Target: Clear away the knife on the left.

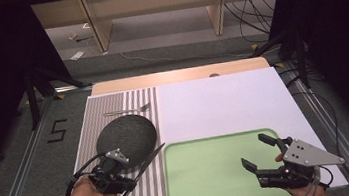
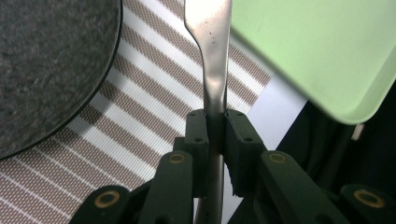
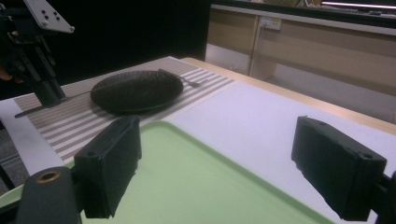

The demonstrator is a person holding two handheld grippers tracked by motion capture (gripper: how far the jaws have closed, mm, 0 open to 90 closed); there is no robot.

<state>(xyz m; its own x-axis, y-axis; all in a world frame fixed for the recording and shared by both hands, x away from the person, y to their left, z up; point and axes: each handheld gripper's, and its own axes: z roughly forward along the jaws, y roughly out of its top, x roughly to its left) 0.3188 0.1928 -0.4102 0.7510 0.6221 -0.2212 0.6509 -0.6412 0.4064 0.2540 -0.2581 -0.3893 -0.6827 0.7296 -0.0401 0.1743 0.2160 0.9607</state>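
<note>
**A thin knife in a narrow grip, close to two edges**

We start with the worktop (image 1: 223,97), covered in white, and on it the pale green plastic tray (image 1: 207,174) nearest us, bare inside. Left of the tray lies the brown-and-white striped placemat (image 1: 113,110), carrying the round dark grey felt-like plate (image 1: 126,135), with a silver fork (image 1: 128,110) just beyond the plate.

Our left tongs (image 1: 128,180) are clamped tight on the handle of the slim silver table knife (image 1: 149,160), whose blade slants out over the mat between plate and tray rim. Our right tongs (image 1: 259,154) hover wide apart over the tray, holding nothing.

The risks, as we judge them: the pads pinch a smooth, narrow handle, so the knife could swivel or slide out if we swing it fast. The blade tip is near the tray's raised rim (image 2: 299,84); catching it would lever the knife loose. A low sweep could also nudge the plate or ruck the mat.
</note>
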